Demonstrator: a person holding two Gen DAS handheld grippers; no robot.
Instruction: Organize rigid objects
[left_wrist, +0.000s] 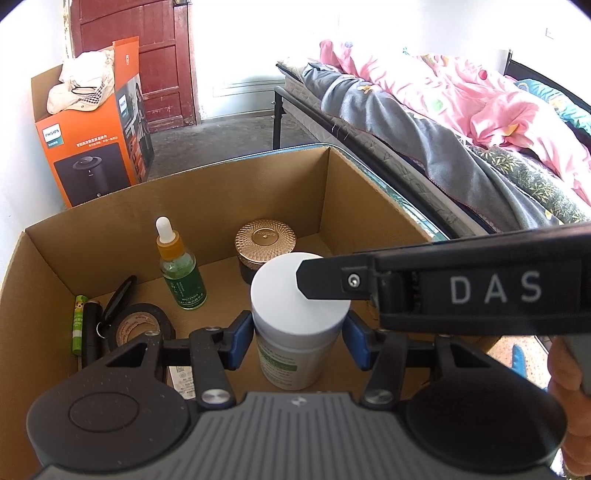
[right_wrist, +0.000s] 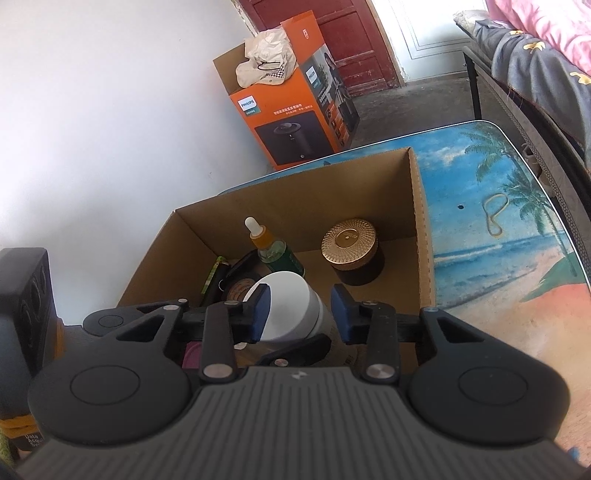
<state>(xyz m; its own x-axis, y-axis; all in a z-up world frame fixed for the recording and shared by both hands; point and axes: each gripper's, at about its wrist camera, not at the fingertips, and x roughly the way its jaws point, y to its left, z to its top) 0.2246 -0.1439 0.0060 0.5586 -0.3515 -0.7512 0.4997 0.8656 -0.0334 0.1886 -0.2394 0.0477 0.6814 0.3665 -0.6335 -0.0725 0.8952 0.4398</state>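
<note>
Left wrist view first, reading from the left edge: an orange appliance box (left_wrist: 92, 147) stood on the floor by the wall, and nearer, the open cardboard box (left_wrist: 207, 192) held a green tube (left_wrist: 78, 325) and a roll of black tape (left_wrist: 138, 325) against its left wall, then a dropper bottle (left_wrist: 181, 273) standing upright, then a copper-lidded jar (left_wrist: 265, 240) further back. At centre stood the white-capped jar (left_wrist: 299, 317), upright on the box floor, and the left tongs (left_wrist: 300, 338) bracketed it just under the cap; the blue pads (left_wrist: 242, 339) sat right at its sides, but contact could not be judged, so grip or release was not clear. From the right edge a dark finger of the other tool reached across the cap. In the right wrist view, the right tongs (right_wrist: 300, 314) hovered above the same jar with a visible gap on the right-hand side, so they were unclenched and carrying nothing. To the right lay the beach-print surface (right_wrist: 517, 258) with a rubber band (right_wrist: 495, 214) on it. Judging the step as setting the jar down among the others, the sound way would be to keep it vertical, spread the pads evenly, and lift straight up so the cap is not dragged and the dropper bottle nearby is not knocked.
</note>
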